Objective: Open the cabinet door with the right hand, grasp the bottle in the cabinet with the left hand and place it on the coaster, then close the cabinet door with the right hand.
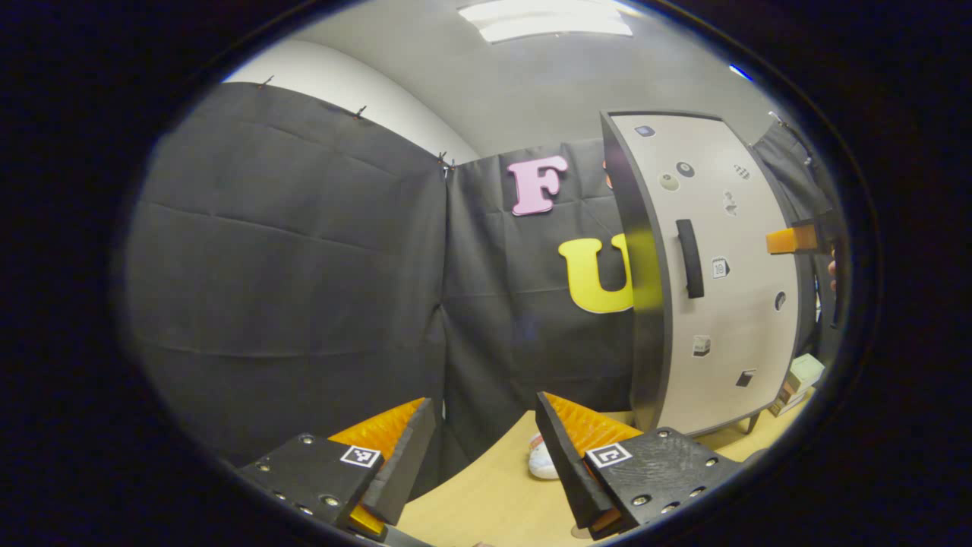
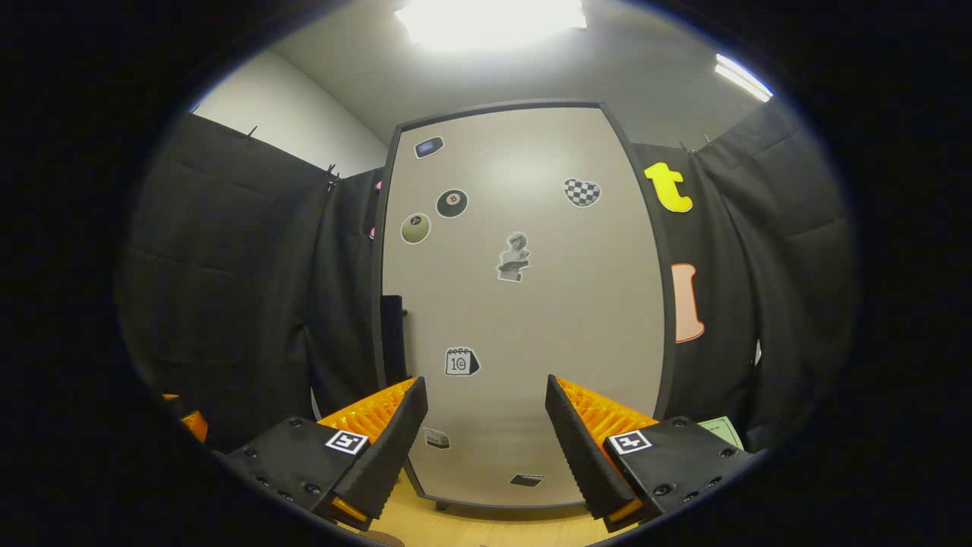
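Cabinet door (image 2: pixel 524 304) stands closed ahead of the spread, empty right gripper (image 2: pixel 486 425); left gripper (image 1: pixel 486 448) spread too.

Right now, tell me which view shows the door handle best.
The left gripper view: the handle stands whole on the cabinet door. The right gripper view gives just its dark edge beside the door.

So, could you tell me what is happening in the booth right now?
A person holds a gripper in each hand in front of a closed cabinet standing on the wooden table. The right gripper is open and faces the sticker-covered door, left of which the handle sits, not yet gripped. The left gripper waits open and empty beside the cabinet, near a white coaster.
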The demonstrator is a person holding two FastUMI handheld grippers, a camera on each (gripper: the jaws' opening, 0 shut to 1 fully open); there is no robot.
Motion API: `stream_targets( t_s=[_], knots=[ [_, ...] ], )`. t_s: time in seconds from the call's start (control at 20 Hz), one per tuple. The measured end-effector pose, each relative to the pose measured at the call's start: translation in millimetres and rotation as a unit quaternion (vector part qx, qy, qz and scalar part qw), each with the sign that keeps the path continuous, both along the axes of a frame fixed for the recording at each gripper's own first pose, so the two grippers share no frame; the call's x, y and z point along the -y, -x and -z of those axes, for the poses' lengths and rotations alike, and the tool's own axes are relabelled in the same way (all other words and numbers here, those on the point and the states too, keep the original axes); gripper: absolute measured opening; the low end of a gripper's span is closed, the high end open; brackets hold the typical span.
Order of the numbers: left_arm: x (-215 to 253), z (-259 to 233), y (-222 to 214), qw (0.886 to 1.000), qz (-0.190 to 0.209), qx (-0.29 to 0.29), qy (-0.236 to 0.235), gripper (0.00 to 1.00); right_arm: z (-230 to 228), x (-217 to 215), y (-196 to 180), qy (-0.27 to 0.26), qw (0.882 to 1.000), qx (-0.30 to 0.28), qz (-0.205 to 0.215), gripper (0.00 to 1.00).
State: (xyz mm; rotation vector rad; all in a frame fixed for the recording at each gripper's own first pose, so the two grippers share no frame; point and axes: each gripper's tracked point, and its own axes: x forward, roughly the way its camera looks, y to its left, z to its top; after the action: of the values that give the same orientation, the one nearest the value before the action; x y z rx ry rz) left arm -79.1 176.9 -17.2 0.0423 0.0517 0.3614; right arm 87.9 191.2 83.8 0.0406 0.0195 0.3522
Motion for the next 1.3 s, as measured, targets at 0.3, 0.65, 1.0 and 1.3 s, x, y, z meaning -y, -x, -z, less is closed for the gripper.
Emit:
stream_targets(
  t_s=[0.3,0.65,1.0,1.3],
  knots=[
    [-34,9,23,0.999,-0.033,-0.012,-0.005,0.83,-10,-45,-16,0.009,1.000,0.013,-0.015,0.99],
    [-66,20,35,0.998,-0.059,-0.021,-0.004,0.81,-4,-90,-37,0.026,0.999,0.013,-0.025,0.99],
    [-111,24,61,0.995,-0.099,-0.024,-0.012,0.83,-3,-117,-65,0.025,1.000,-0.002,-0.016,0.86],
    [-134,31,67,0.993,-0.112,-0.028,-0.014,0.81,15,-135,-93,0.049,0.998,-0.050,-0.006,0.53]
  ],
)
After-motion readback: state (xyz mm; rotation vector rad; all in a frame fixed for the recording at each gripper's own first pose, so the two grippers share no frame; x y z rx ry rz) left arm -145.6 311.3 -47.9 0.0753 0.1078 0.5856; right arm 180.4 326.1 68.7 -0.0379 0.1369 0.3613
